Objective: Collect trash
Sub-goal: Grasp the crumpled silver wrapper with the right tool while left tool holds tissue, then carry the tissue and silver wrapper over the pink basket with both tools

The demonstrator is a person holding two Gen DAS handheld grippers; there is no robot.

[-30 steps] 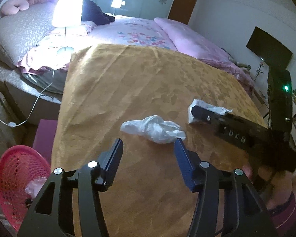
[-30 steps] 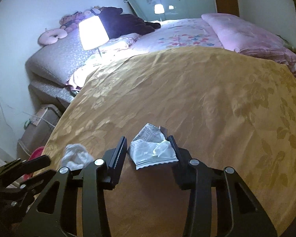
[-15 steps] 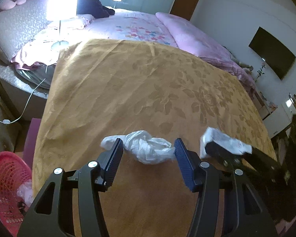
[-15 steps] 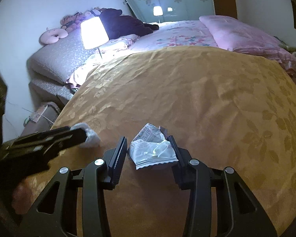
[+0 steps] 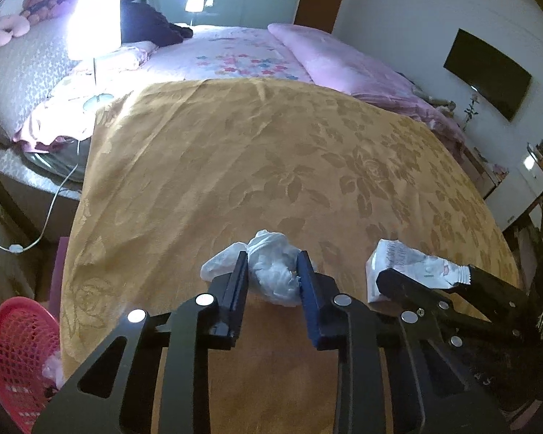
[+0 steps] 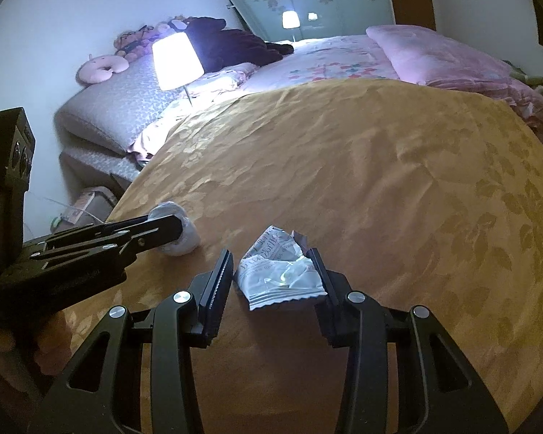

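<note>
A crumpled white tissue lies on the gold bedspread. My left gripper is shut on it, both pads pressing its sides. It also shows in the right wrist view, partly hidden by the left gripper's fingers. A crinkled silver-white snack wrapper lies between the jaws of my right gripper, which stands open around it with a gap on the left side. The wrapper also shows in the left wrist view.
A red mesh basket stands on the floor at the lower left, beside the bed, with some trash in it. A lit lamp and a cable are at the bed's left side. Pink bedding lies beyond the bedspread.
My left gripper has moved forward over the tissue and closed on it. The right gripper has stayed around the wrapper, its jaws still apart.
</note>
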